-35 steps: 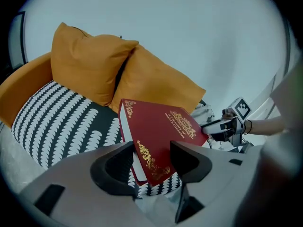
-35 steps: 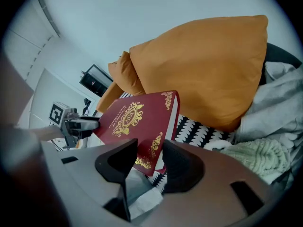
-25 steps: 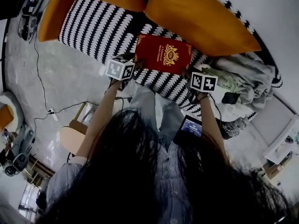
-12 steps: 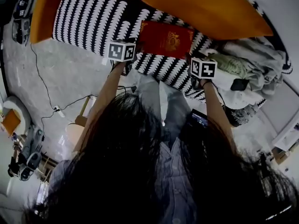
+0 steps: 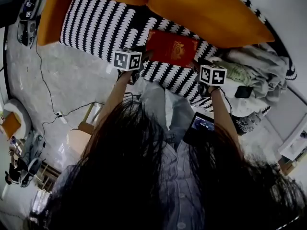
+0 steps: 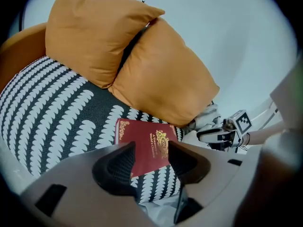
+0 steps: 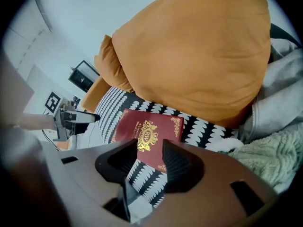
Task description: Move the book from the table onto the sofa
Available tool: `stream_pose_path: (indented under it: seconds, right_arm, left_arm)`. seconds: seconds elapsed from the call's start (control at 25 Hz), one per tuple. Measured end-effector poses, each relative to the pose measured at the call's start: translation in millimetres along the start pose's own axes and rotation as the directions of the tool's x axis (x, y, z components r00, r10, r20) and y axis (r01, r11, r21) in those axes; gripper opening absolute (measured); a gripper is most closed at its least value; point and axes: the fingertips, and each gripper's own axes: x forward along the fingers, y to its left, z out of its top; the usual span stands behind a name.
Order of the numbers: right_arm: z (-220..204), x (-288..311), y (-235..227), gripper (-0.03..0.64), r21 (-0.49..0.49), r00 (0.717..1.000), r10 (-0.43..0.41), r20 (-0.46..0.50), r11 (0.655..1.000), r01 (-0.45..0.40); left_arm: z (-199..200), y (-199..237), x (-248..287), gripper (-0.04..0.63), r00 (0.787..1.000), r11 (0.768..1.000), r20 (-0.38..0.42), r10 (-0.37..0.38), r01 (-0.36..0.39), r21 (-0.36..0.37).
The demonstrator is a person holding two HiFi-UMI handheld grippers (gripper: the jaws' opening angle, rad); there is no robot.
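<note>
The person's dark hair (image 5: 124, 176) fills the bottom of the head view. A pale shirt (image 5: 177, 186) shows through the parting, and a small lit screen (image 5: 201, 124) sits right of centre. Two bare arms reach up the frame from there to the marker cubes.

The left gripper (image 6: 150, 148) is at the book's near left corner, a little above the middle of the head view. In the left gripper view its jaws stand apart, released, with nothing pressed between the pads. The book's near part shows through the gap, lying beyond the tips.

The right gripper (image 7: 150, 145) is at the book's near right corner. Its jaws gape in the same way and grasp nothing. The book's gold crest shows in the gap past the tips.

The book (image 5: 171, 47), red with gold print, lies flat on the sofa (image 5: 96, 25). It rests on the black seat with the white pattern, in the upper centre of the head view.

Just behind the book lean two orange cushions (image 5: 206, 13), and its far edge is close to the right one. At the right of the frame a heap of grey and pale green cloth (image 5: 259, 68) lies on the seat. Grey floor (image 5: 72, 80) shows at the left. In the gripper views a pale wall (image 6: 227, 32) rises behind the cushions.
</note>
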Motion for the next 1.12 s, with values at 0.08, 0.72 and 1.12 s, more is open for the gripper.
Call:
stream_pose_path:
  seconds: [0.08,0.72,1.12]
  right_arm:
    - [6,-7,3,0.176,-0.014,1.000,0.005,0.010,1.000,-0.005]
    - [57,-123,105,0.095,-0.284,0.962,0.209,0.174,0.946,-0.154]
    - [72,-182,147,0.083,-0.369,0.936,0.275,0.218,0.911,-0.182]
  left_arm:
    - [2,-9,-7,0.222,1.000,1.000,0.008,-0.008,0.008,0.021]
    - [34,-116,-115,0.222,0.965,0.984,0.255,-0.063,0.017,0.177]
    - [29,-162,-186,0.221,0.896,0.989,0.444,-0.022,-0.046,0.143]
